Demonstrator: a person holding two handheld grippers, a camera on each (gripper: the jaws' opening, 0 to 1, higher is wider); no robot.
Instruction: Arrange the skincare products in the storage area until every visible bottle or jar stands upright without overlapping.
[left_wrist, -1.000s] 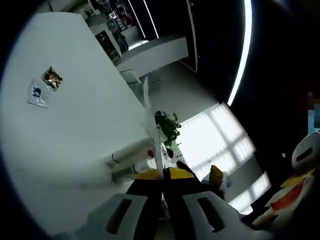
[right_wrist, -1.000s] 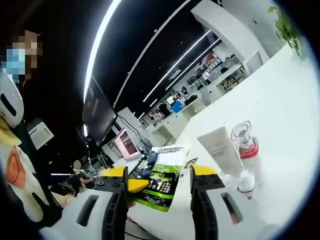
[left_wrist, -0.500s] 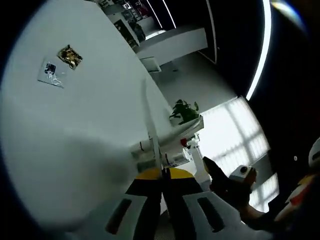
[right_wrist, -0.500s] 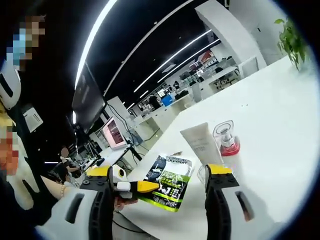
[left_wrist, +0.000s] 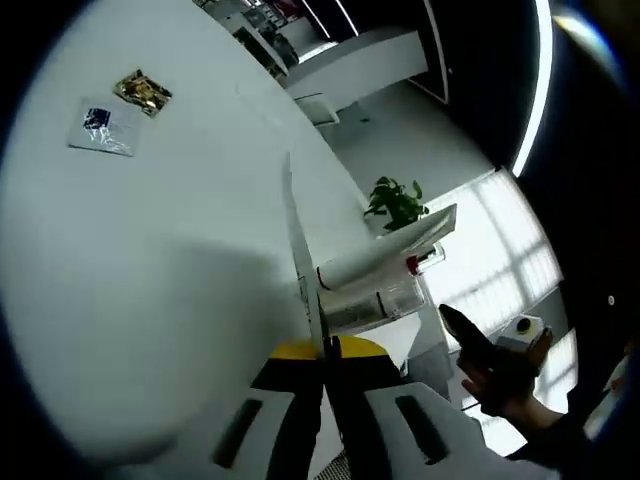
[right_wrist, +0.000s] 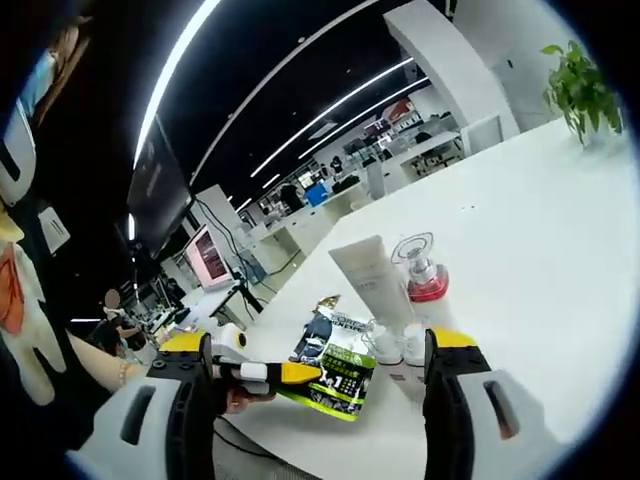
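On the white table (right_wrist: 560, 230) a tube (right_wrist: 362, 276) and red-collared bottle (right_wrist: 421, 270) stand upright, the green packet (right_wrist: 338, 372) flat beside them; right gripper (right_wrist: 318, 372) gapes for an approach, left gripper (left_wrist: 325, 352) pinched closed on a thin sheet (left_wrist: 300, 262).

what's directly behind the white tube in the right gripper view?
Behind the white tube lies bare white table, with a potted plant at its far edge. A red-collared pump bottle stands beside the tube, not behind it. The tube hides the table surface right behind it.
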